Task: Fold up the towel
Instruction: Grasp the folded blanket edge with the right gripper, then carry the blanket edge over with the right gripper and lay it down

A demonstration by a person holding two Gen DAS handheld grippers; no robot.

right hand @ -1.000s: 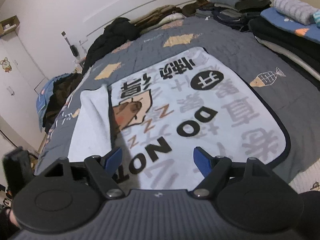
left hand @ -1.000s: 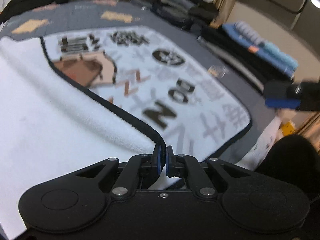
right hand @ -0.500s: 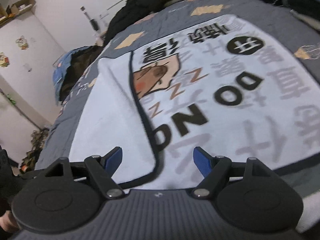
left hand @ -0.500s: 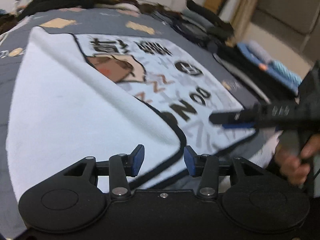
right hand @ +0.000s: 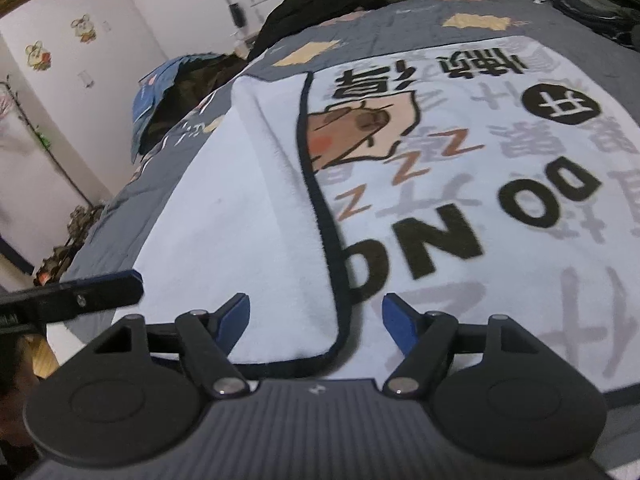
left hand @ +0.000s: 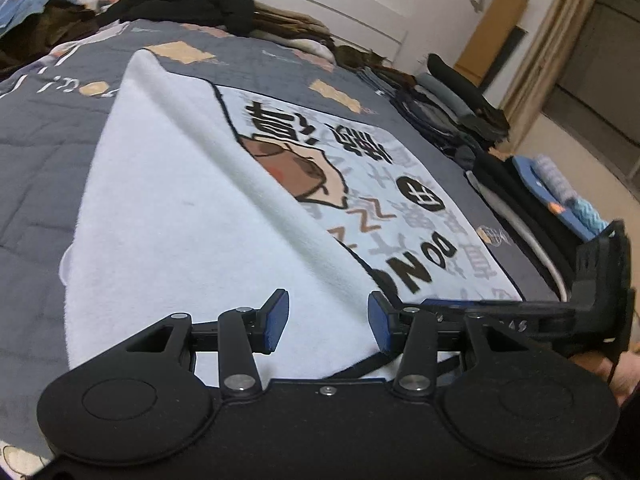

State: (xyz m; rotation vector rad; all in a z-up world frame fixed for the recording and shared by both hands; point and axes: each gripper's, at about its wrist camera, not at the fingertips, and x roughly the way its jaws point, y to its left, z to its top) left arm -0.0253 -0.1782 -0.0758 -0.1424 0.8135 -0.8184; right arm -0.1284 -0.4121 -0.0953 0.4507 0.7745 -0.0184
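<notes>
- printed towel [right hand: 460, 184] flat on bed quilt [left hand: 44, 140], left flap [left hand: 192, 232] folded over, white back up
- soft, limp plush, light; I'd pinch its black-piped corner [right hand: 334, 344]
- my left gripper [left hand: 327, 322] and right gripper [right hand: 316, 322]: both wide open, holding nothing

I hold my left gripper [left hand: 323, 322] and right gripper [right hand: 316, 326] side by side, both low and level, jaws spread wide and gripping nothing.
</notes>
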